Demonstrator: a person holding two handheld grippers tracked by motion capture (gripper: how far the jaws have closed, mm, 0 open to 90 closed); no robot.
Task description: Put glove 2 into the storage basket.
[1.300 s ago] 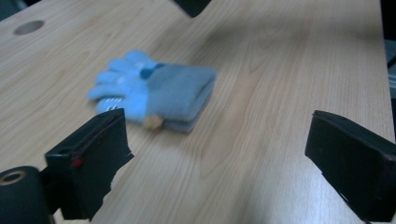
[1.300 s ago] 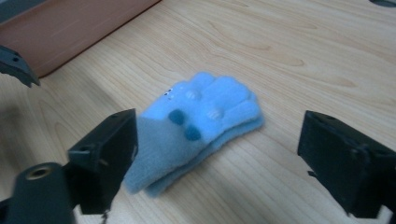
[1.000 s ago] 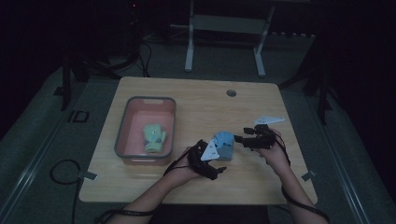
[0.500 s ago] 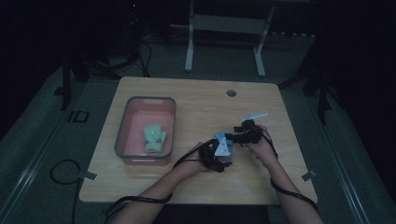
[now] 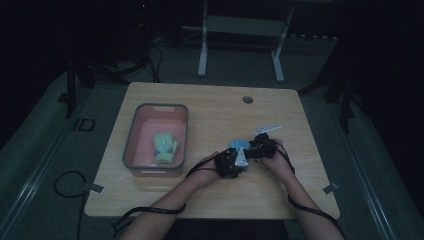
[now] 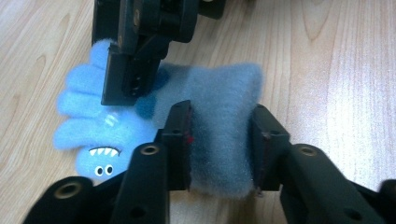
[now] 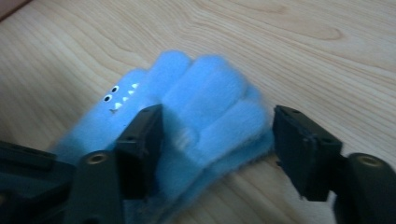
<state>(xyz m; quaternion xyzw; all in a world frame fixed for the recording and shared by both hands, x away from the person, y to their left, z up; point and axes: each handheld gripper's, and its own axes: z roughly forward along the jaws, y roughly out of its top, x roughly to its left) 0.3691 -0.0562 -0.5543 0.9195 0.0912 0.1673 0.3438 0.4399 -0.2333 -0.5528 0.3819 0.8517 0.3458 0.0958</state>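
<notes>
Right now you are gripping the blue glove [image 6: 219,130] by its cuff with your left gripper [image 6: 223,144]; its jaws have just been closing, and in the left gripper view both pads are pressing into the grey-blue fleece at lower centre. Your right gripper [image 7: 217,149] is standing wide around the glove's finger end, one pad touching the fleece at the left of its view, the other standing apart at the right. In the high view the glove [image 5: 239,146] is lying on the table [image 5: 210,107] right of centre, between both hands. The pink bin [image 5: 131,137], holding a green glove [image 5: 165,147], is sitting well apart at the left. Bare wood is lying open toward the upper edge.
</notes>
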